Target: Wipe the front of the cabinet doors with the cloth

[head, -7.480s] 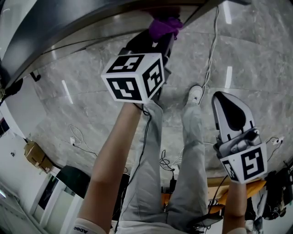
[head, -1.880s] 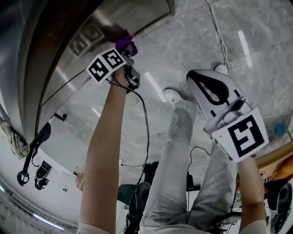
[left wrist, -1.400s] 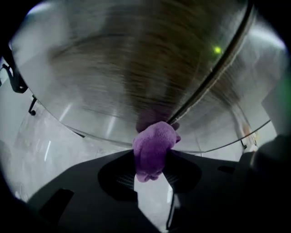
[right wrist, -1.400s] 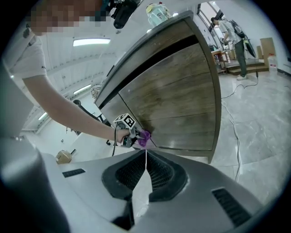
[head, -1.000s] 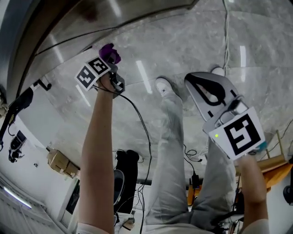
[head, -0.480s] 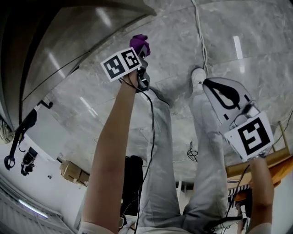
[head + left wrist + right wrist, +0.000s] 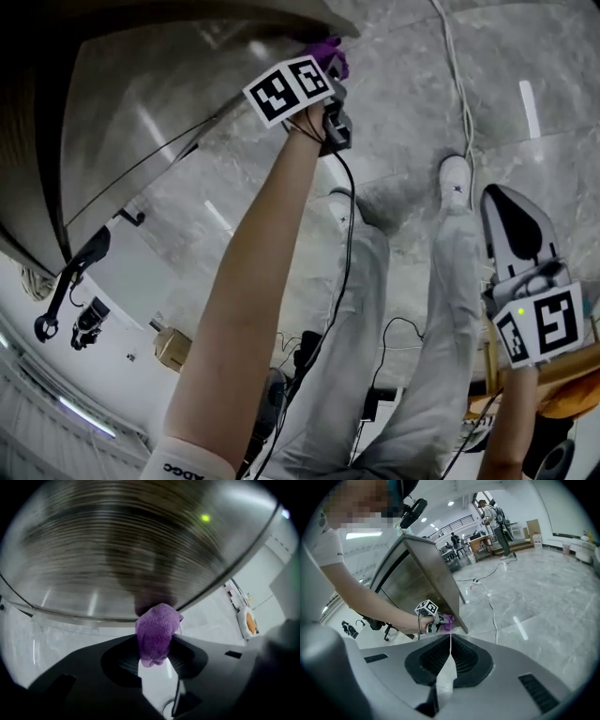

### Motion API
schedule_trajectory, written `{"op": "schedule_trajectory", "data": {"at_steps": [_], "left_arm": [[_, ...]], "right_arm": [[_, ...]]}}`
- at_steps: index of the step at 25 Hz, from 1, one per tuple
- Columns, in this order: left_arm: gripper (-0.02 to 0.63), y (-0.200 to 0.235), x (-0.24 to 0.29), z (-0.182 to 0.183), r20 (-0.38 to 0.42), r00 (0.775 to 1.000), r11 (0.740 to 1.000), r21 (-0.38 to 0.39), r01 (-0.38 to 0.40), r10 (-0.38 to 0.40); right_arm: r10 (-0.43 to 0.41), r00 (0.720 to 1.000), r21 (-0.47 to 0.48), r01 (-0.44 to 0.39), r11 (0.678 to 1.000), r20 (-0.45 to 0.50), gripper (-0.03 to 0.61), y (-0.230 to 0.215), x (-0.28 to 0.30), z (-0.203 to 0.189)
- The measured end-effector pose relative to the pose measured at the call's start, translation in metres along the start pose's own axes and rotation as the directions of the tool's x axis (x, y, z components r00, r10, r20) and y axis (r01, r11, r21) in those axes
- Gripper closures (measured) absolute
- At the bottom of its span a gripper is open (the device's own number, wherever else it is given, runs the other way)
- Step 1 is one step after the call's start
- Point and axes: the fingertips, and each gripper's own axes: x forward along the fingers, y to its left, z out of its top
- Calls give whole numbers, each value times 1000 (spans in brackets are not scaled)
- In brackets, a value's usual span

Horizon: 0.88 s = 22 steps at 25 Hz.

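Left gripper view: cloth (image 7: 158,626) is clamped in left gripper (image 7: 157,645), now brought back against cabinet door (image 7: 140,550) corner. Right gripper (image 7: 449,654) jaws are held together.

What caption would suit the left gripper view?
Left gripper clamps a purple cloth by the metal cabinet door.

Glossy grey marble floor (image 7: 562,47) — white cable (image 7: 462,82) trailing across.
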Motion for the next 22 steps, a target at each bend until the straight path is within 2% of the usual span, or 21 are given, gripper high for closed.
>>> {"op": "schedule_trajectory", "data": {"at_steps": [4, 5, 10, 15, 22], "left_arm": [[462, 24, -11, 11, -28, 999, 996, 87, 22, -19], [462, 34, -16, 11, -30, 999, 996, 87, 20, -18], [462, 119, -46, 4, -35, 997, 997, -23, -70, 69], [462, 208, -77, 2, -81, 986, 990, 6, -144, 144], [463, 282, -105, -4, -58, 975, 972, -83, -220, 216]], "right_arm": [[-5, 1000, 9, 5, 1000, -3, 551, 42, 20, -17], [-1, 1000, 10, 1, 1000, -5, 551, 54, 26, -21], [30, 999, -11, -30, 999, 10, 551, 108, 55, -17], [42, 999, -34, -41, 999, 35, 551, 143, 84, -7], [46, 999, -83, -46, 996, 3, 551, 171, 108, -18]]}}
